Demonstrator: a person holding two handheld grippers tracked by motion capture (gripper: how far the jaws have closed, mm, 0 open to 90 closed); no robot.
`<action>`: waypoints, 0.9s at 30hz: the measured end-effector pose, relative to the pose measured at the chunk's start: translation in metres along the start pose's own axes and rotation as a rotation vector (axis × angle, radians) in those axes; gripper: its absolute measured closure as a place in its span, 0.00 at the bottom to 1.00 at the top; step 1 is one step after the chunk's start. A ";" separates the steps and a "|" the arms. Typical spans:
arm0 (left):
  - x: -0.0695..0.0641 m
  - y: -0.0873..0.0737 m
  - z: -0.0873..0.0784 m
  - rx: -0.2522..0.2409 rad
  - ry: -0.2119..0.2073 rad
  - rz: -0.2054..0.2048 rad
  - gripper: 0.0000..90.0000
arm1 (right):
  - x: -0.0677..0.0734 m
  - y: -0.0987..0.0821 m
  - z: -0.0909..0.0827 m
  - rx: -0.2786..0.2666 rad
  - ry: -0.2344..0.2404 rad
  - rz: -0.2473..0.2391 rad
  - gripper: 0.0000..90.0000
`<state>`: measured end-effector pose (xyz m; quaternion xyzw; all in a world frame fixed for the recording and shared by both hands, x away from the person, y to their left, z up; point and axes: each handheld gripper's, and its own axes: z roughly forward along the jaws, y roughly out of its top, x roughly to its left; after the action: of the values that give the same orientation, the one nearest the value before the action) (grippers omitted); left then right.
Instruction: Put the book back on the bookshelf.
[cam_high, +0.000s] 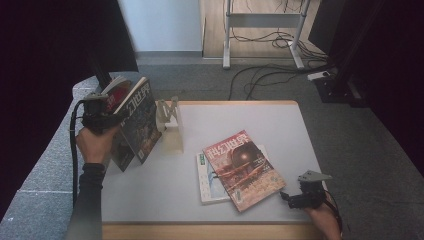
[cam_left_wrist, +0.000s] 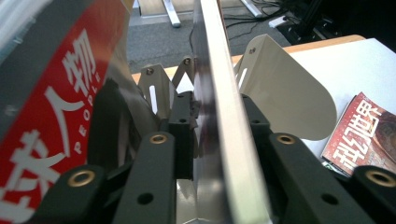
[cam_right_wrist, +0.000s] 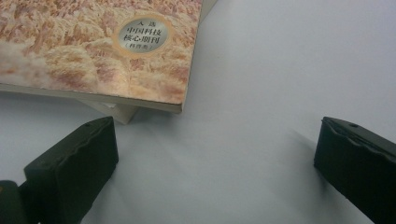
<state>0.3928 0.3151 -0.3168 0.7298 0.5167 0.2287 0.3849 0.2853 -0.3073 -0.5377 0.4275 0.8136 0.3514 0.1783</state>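
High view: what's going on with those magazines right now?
The left gripper holds a dark-covered magazine upright at the table's left edge, beside a pale metal bookend; a red-covered one stands just behind it. Two more magazines lie stacked flat mid-table. The right gripper rests open by the stack's near corner, holding nothing.

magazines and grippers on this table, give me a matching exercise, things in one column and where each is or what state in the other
Things
1. dark-cover magazine
2. red-cover magazine
3. white bookend
4. right gripper

Places or states
A. jaws wide apart, nothing between them, low over the table's near right corner
B. lying flat on top of another magazine
C. upright between the left gripper's jaws, at the table's left edge
D. standing on the table beside the upright magazines

Pairs: 1-C, 2-B, 3-D, 4-A
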 end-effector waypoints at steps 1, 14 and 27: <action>0.000 0.000 -0.002 -0.005 0.001 0.002 0.77 | 0.000 0.000 0.000 0.000 0.000 0.000 0.00; -0.006 -0.007 -0.034 -0.064 -0.054 0.040 0.54 | 0.000 0.000 0.000 0.000 -0.001 0.000 0.00; -0.020 -0.030 -0.055 -0.092 -0.127 0.069 0.20 | 0.000 0.000 0.000 -0.001 -0.002 -0.001 0.00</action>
<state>0.3280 0.3197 -0.3071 0.7417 0.4550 0.2185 0.4417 0.2852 -0.3071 -0.5378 0.4276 0.8134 0.3512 0.1796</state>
